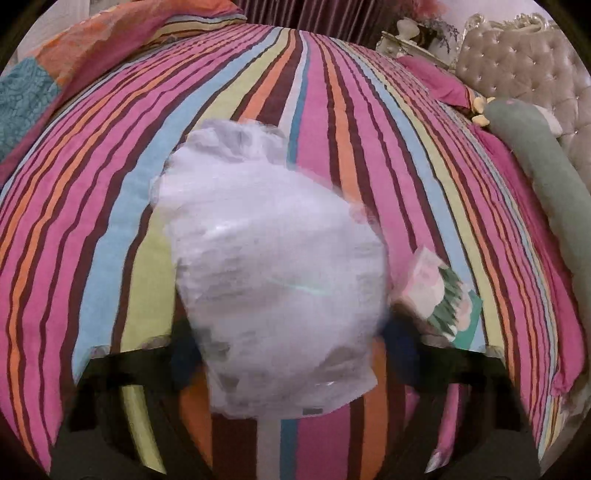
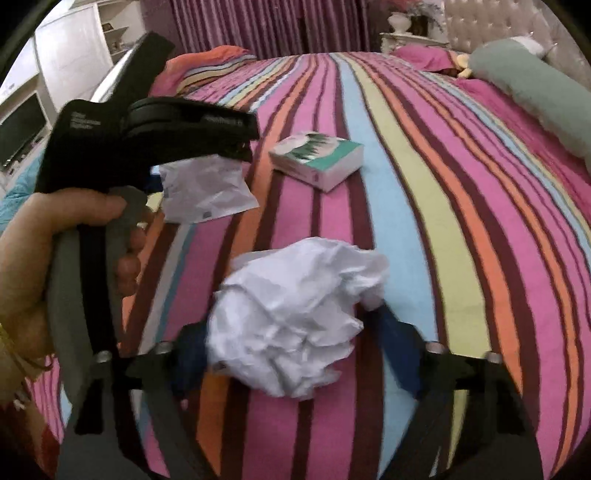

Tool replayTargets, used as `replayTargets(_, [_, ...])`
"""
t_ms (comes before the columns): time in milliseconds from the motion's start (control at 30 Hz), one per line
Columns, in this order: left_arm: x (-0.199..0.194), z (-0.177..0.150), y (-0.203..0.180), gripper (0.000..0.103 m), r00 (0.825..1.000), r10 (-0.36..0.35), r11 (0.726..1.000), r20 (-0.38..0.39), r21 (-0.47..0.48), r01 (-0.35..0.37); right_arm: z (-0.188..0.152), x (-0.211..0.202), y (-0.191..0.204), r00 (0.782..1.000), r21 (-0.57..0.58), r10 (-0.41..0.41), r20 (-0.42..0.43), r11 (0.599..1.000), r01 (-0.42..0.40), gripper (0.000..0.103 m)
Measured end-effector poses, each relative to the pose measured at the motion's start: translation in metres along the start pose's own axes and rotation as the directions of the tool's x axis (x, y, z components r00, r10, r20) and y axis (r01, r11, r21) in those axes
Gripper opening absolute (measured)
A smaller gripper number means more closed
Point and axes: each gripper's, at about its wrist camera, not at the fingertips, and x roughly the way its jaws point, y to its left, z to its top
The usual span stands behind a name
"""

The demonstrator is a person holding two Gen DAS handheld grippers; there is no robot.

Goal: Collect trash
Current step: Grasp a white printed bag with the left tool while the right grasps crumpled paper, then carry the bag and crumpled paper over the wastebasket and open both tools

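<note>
a striped blanket [image 2: 424, 192] covers the bed, a small box [image 2: 317, 158] lies on it, a long green pillow [image 2: 528, 81] rests by the padded headboard [image 1: 524, 66], with purple curtains [image 2: 266, 26] behind.

Bedspread [image 2: 424, 229] lies open around my right gripper [image 2: 291, 332]: bare stripes to its right and ahead, out to the tissue box [image 2: 317, 162]. Crumpled paper [image 2: 295, 317] fills the gap between its fingers. To its left, the left gripper [image 2: 199, 162] and the hand [image 2: 44, 251] holding it block passage. In the left wrist view, a plastic bag [image 1: 273, 280] crowds the centre; the box sits just right of it. Green bolster [image 1: 546, 177] and headboard [image 1: 528, 66] close off the far right.
</note>
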Motion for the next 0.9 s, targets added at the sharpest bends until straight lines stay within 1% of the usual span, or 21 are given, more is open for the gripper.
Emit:
replayTargets(33, [-0.001, 0.0, 0.001, 0.07, 1.0, -0.005, 1.0, -0.003, 0.007, 0.005, 0.0, -0.001, 0.002, 1.0, -0.004, 0.002, 0.0, 1.0, -0.002, 0.06])
replayTargets(100, [-0.003, 0.0, 0.003, 0.068, 1.0, -0.013, 1.0, -0.006, 0.013, 0.013, 0.0, -0.004, 0.005, 1.0, -0.012, 0.005, 0.001, 1.0, -0.005, 0.057])
replayTargets(233, [-0.017, -0.006, 0.011, 0.067, 0.999, -0.04, 0.999, 0.001, -0.001, 0.04, -0.002, -0.011, 0.008, 1.0, -0.007, 0.024, 0.0, 1.0, -0.024, 0.056])
replayTargets(300, [-0.026, -0.008, 0.014, 0.067, 0.999, -0.039, 0.999, 0.014, -0.001, 0.039, -0.003, -0.018, 0.008, 1.0, 0.005, 0.029, 0.009, 1.0, -0.029, 0.055])
replayTargets(467, [-0.059, -0.018, 0.024, 0.067, 0.997, -0.057, 0.998, 0.05, 0.001, 0.057, -0.005, -0.038, 0.007, 0.999, 0.028, 0.024, 0.034, 0.999, -0.025, 0.055])
replayTargets(600, [-0.085, -0.032, 0.033, 0.067, 0.997, -0.043, 0.999, 0.069, 0.035, 0.04, -0.01, -0.05, 0.005, 0.999, 0.052, 0.012, 0.036, 0.999, -0.014, 0.055])
replayTargets(700, [-0.101, -0.044, 0.044, 0.067, 0.997, -0.043, 0.999, 0.071, 0.03, 0.041, -0.015, -0.058, 0.004, 0.999, 0.073, 0.0, 0.041, 0.997, -0.004, 0.055])
replayTargets(900, [-0.136, -0.072, 0.059, 0.067, 0.994, -0.053, 0.998, 0.095, 0.038, 0.05, -0.024, -0.076, 0.003, 0.998, 0.103, 0.006, 0.055, 0.995, -0.012, 0.055])
